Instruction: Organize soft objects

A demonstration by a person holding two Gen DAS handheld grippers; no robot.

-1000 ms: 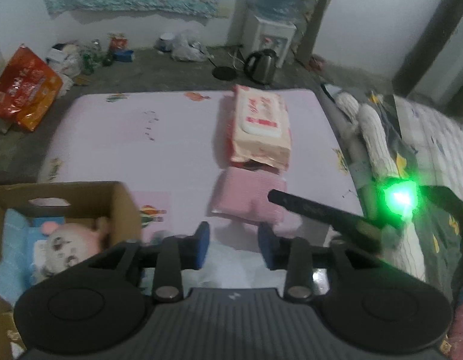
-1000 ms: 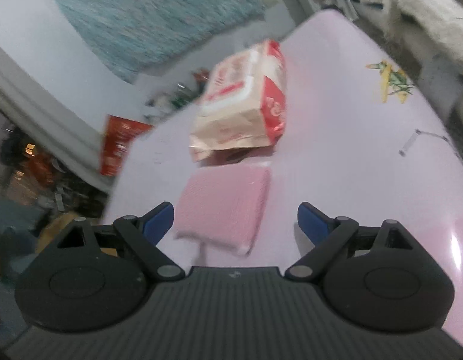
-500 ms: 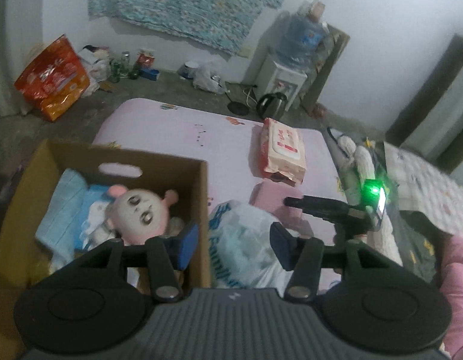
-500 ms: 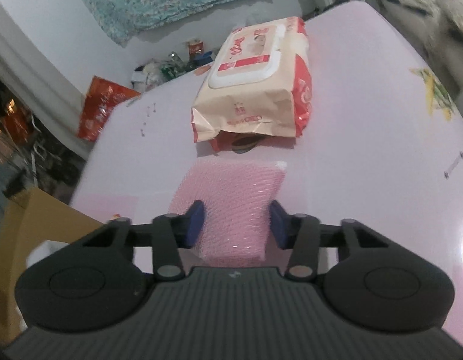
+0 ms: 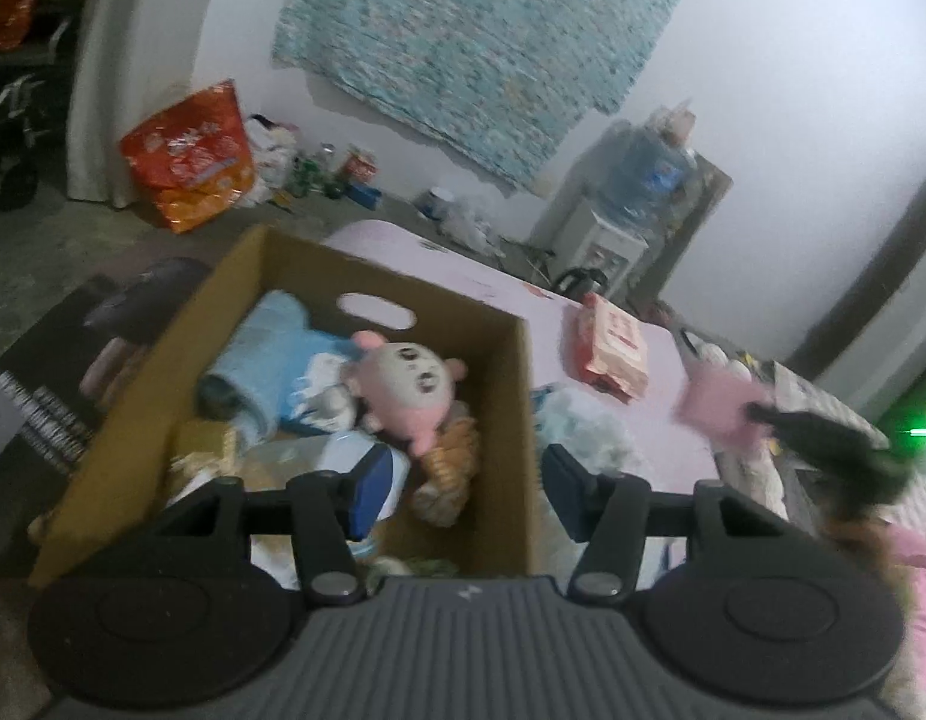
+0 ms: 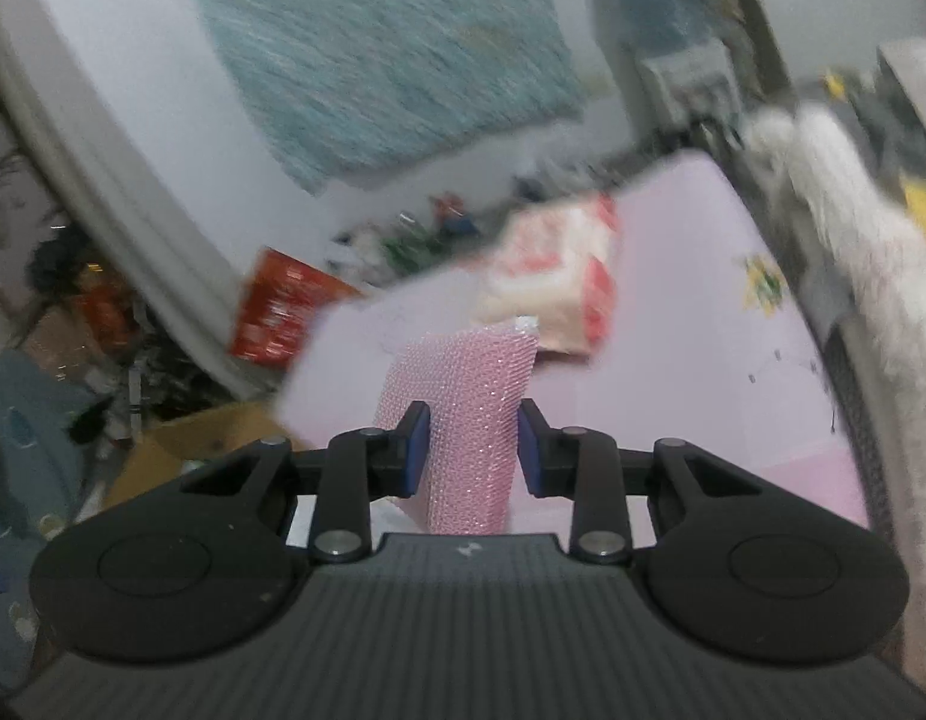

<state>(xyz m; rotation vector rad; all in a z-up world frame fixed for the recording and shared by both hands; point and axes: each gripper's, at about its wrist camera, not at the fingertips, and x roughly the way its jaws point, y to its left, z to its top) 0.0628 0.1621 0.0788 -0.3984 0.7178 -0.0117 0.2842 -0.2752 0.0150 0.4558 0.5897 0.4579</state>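
Note:
My right gripper (image 6: pixel 470 450) is shut on a pink bubble-wrap pouch (image 6: pixel 463 408) and holds it lifted above the pink mat (image 6: pixel 703 360). In the left wrist view the pouch (image 5: pixel 715 405) hangs from the right gripper (image 5: pixel 757 414) at the right. My left gripper (image 5: pixel 457 489) is open and empty above the right wall of a cardboard box (image 5: pixel 511 396). The box holds a pink plush doll (image 5: pixel 403 381), a light blue soft item (image 5: pixel 271 354) and other soft things. A wet-wipes pack (image 5: pixel 613 351) lies on the mat; the right wrist view shows it too (image 6: pixel 553 276).
A crumpled white plastic bag (image 5: pixel 583 426) lies on the mat beside the box. An orange bag (image 5: pixel 187 153), clutter and a water dispenser (image 5: pixel 619 234) stand along the far wall. White fluffy bedding (image 6: pixel 853 276) lies right of the mat.
My right gripper closed on the pink pouch and lifted it off the mat. My left gripper moved up and left over the box.

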